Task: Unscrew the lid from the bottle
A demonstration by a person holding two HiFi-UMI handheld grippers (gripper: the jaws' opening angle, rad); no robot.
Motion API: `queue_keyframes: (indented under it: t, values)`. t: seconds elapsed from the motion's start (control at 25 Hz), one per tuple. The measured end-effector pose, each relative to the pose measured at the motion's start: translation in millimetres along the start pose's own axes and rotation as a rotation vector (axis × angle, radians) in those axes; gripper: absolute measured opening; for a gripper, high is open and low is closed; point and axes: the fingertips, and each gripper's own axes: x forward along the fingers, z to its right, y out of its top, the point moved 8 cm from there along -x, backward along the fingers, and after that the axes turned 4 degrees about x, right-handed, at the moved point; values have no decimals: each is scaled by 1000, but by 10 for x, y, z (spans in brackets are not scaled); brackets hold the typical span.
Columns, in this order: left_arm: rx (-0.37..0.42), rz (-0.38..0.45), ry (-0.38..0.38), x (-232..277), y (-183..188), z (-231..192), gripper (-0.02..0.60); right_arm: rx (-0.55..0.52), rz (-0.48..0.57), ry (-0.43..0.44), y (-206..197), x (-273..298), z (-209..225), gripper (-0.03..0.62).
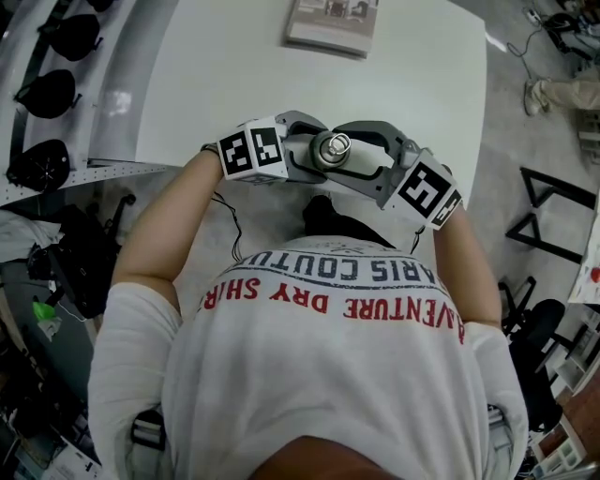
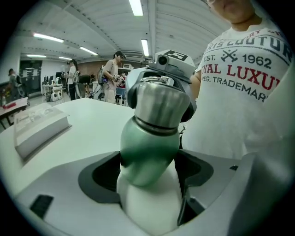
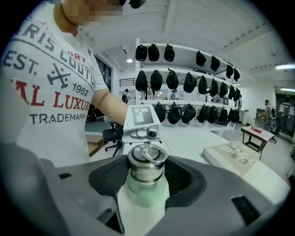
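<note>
Head view: left gripper (image 1: 307, 152) fingers pinching bottle (image 2: 147, 147), right gripper (image 1: 352, 150) fingers pinching lid (image 1: 333, 147).

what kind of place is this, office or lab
Probably an open lab or workshop: a big white table, rows of black caps along the wall, and people standing around under strip lights.

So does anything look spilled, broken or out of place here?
Nothing stands out. The bottle is gripped by both tools: left tool on its body, right tool on its lid; no spill shows.
</note>
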Motion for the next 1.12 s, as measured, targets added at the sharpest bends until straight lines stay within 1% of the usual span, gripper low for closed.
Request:
queue_keyframes:
  t: [0.08,0.2,0.28,0.4,0.52,0.64,0.76,0.84,0.88,0.96,1.0,1.04,1.12]
  values:
    - [-29,18,15,-28,-11,8,370,-7,2,-13,-6,-13,-16,253]
    - [-90,70,50,-111,-16,16,370,-16,18,-37,4,-47,-28,253]
    - [-115,99,75,-170,-19,41,370,-1,57,-53,32,-77,-37,253]
    - [-133,119,110,-256,-38,123,370,31,126,-80,108,-120,-69,253]
    - [-154,146,163,-365,-33,224,370,74,187,-121,194,-226,-98,253]
    - [-202,218,230,-522,24,324,368,103,264,-201,262,-397,-118,253]
    - [-255,316,299,-691,148,488,368,168,343,-310,335,-556,-198,253]
    - [-291,366,364,-781,270,651,356,211,376,-384,373,-657,-308,253]
    - [-305,387,407,-829,342,739,319,225,391,-420,395,-707,-374,253]
    - [-316,430,498,-933,493,910,172,245,421,-480,447,-808,-516,253]
    - [-320,453,536,-979,564,993,132,252,431,-505,473,-855,-597,253]
    - [-324,481,561,-1020,630,1074,115,259,435,-527,496,-894,-681,253]
    - [-324,543,578,-1088,748,1233,66,265,433,-555,534,-944,-848,253]
